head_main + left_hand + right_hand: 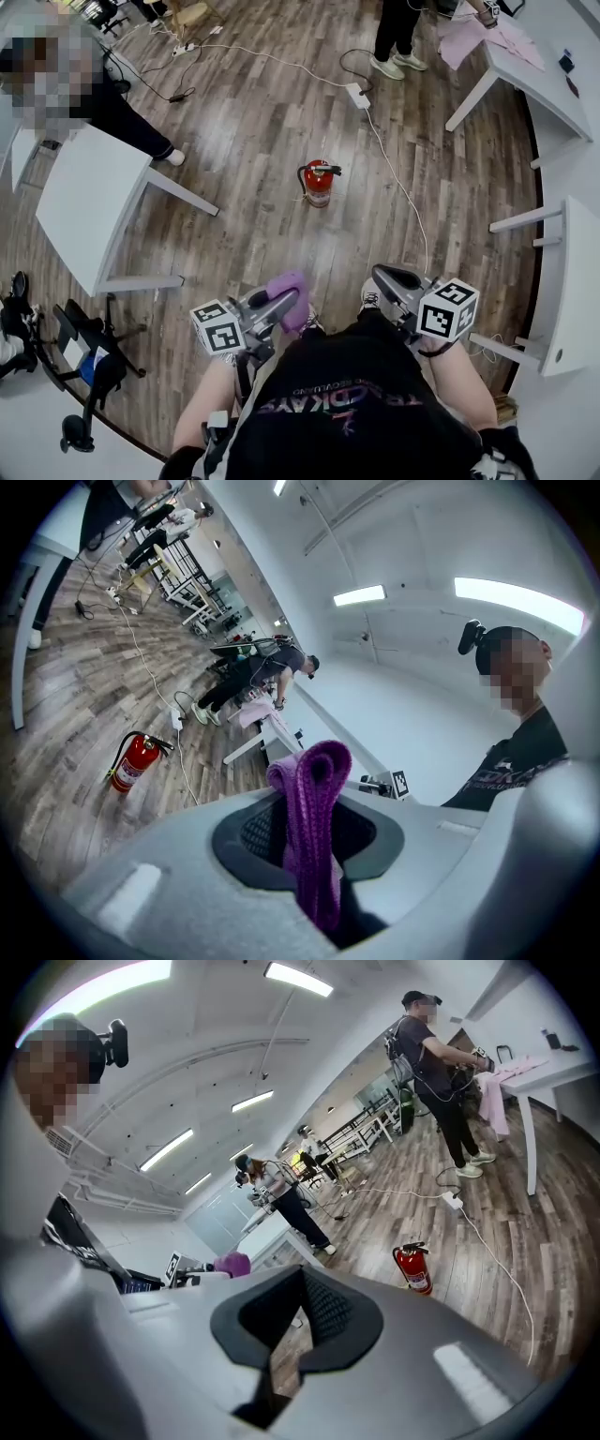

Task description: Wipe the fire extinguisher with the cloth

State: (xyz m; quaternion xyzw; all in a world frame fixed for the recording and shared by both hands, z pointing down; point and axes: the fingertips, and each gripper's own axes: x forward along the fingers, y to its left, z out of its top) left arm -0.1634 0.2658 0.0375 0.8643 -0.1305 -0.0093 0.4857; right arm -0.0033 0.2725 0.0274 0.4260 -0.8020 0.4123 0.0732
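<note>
Pinching the cloth (314, 827) with my left fingers (246, 834), right fingers (330, 1314) closed and empty, I may lose this thin fold before the fire extinguisher (319, 183), well ahead.

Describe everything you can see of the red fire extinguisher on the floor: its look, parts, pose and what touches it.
The fire extinguisher is a red cylinder, metal by its look, with a black valve and lever on top and a black hose looping down one side. A pale label shows on its body. It stands upright and alone on the wooden floor. Only that floor touches it; a white cable runs past, apart from it.
</note>
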